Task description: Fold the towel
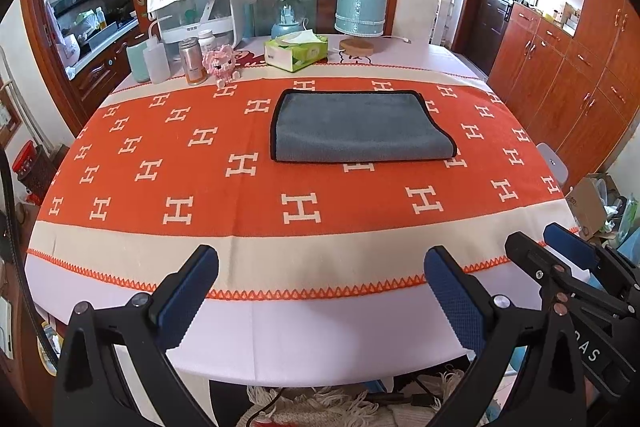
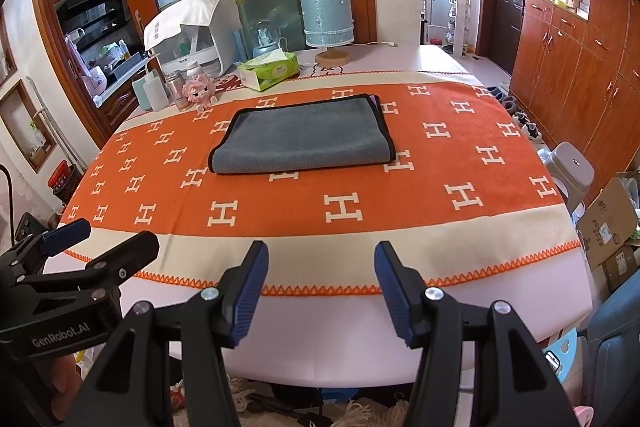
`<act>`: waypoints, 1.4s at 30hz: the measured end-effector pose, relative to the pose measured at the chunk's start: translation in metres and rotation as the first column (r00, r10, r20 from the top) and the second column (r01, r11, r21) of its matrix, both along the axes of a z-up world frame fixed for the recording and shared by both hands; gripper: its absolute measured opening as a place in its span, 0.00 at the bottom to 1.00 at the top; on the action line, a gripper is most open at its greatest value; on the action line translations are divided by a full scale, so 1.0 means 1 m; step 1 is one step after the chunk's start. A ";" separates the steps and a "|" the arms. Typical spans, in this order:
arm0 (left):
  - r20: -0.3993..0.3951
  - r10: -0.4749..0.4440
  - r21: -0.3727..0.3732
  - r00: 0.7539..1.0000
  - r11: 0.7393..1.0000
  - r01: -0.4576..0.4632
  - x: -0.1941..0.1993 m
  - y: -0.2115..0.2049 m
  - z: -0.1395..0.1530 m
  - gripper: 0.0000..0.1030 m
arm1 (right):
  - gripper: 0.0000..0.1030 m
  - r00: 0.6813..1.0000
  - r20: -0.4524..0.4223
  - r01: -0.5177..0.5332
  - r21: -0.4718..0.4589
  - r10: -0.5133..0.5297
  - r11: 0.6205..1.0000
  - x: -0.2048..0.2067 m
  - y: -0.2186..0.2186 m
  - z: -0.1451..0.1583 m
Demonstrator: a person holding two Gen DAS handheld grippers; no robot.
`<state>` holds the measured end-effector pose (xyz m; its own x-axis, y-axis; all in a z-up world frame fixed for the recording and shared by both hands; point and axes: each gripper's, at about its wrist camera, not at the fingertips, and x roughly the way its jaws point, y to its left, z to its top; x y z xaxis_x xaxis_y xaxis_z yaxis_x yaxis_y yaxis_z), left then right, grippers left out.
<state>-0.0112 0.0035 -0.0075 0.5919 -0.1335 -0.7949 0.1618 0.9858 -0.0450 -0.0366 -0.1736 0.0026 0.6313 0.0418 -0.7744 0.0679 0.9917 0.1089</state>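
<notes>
A grey towel (image 1: 360,127) with black trim lies folded flat on the orange patterned tablecloth (image 1: 180,167), past the table's middle. It also shows in the right wrist view (image 2: 300,137). My left gripper (image 1: 320,267) is open and empty, held back over the table's near edge, well short of the towel. My right gripper (image 2: 320,267) is open and empty too, at the near edge. The right gripper shows at the right of the left wrist view (image 1: 560,255), and the left gripper at the left of the right wrist view (image 2: 100,239).
At the table's far side stand a green tissue box (image 1: 296,53), a blue lamp (image 1: 362,7), bottles (image 1: 192,61), a pink toy (image 1: 222,63) and a white appliance (image 1: 200,7). Wooden cabinets (image 1: 580,75) line the right. A grey stool (image 2: 570,167) and cardboard boxes (image 2: 608,223) stand right of the table.
</notes>
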 end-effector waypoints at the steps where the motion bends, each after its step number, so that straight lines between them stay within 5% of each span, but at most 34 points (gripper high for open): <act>1: 0.000 0.001 0.000 1.000 1.000 -0.001 0.000 0.000 0.000 0.99 | 0.54 1.000 0.001 0.000 0.001 0.000 1.000 0.000 0.000 0.000; 42: 0.011 0.014 0.000 1.000 1.000 -0.014 0.007 0.004 0.003 0.99 | 0.54 1.000 -0.009 -0.019 0.000 0.019 1.000 0.012 0.003 -0.004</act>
<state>-0.0043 0.0077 -0.0047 0.6028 -0.1247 -0.7881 0.1484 0.9880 -0.0428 -0.0241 -0.1705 -0.0016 0.6232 0.0534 -0.7803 0.0501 0.9929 0.1079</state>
